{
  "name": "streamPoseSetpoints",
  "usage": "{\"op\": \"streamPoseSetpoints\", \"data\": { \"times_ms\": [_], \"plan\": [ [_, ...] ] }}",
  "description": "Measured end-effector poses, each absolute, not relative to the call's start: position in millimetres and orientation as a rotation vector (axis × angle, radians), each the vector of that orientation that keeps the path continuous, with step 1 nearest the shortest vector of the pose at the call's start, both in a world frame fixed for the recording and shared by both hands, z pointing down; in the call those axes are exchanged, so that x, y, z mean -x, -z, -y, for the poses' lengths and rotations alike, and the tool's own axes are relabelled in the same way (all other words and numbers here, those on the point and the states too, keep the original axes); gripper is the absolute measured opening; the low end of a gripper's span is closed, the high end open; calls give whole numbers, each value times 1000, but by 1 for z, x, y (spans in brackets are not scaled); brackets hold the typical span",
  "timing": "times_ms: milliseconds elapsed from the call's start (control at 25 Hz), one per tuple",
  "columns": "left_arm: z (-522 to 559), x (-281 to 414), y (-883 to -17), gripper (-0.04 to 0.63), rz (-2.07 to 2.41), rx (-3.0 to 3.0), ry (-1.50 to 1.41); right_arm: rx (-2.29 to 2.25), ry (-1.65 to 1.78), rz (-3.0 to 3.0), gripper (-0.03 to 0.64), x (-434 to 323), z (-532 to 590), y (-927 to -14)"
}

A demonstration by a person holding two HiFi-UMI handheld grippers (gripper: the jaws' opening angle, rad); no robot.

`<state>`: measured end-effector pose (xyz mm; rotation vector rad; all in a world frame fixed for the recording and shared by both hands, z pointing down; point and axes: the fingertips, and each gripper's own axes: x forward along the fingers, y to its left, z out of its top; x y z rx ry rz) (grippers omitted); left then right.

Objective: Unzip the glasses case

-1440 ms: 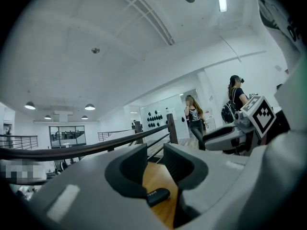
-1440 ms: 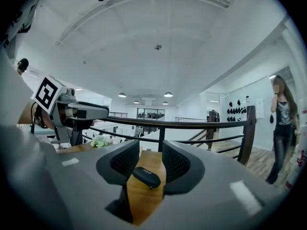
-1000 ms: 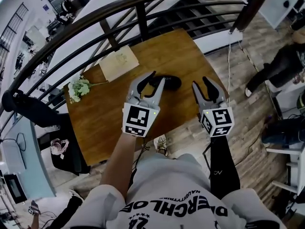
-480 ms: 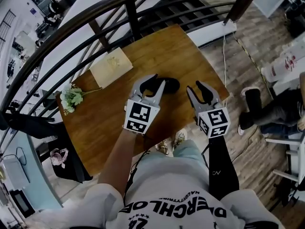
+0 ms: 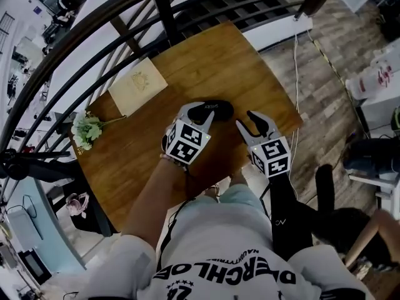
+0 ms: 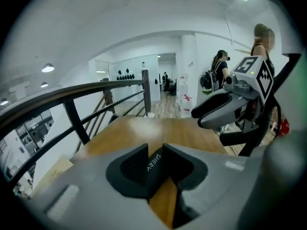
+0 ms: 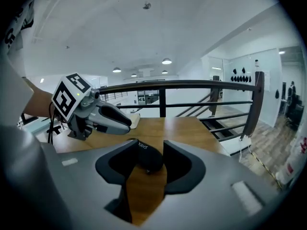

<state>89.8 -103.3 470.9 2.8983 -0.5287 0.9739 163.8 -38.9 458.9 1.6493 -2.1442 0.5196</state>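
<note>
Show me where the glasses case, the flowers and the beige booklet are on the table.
glasses case (image 5: 220, 110), head view, on the middle of its black top.
flowers (image 5: 85, 130), head view, on the pale blooms.
beige booklet (image 5: 138, 86), head view, on the centre of its cover.

White T-shirt with black lettering; black sleeve on the right arm. The left gripper and right gripper are grey, with black-padded fingers and black-and-white marker cubes.

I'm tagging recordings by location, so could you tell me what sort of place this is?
Probably an upper landing in an office or lab: a wooden table beside a dark railing, stairs descending beyond it, glass-walled rooms behind.
</note>
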Motion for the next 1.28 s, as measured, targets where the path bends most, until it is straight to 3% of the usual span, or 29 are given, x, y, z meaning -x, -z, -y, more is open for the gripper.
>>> {"op": "streamPoseSetpoints", "data": {
  "times_ms": [520,880,1200,1280],
  "plan": [
    [112,-97,-541,111,434,-2818,-1289,-1455,-763,2039,238,-153,45,-551],
    [114,-96,-547,121,488,-2785,-1175,-1416,-818,1972,236,-147,51,-584],
    [115,-95,-548,121,530,-2765,-1125,-1456,-903,1901,170,-139,58,-604],
    [115,-94,-548,121,539,-2765,-1114,-1486,-888,1871,118,-142,60,-605]
  ]
}}
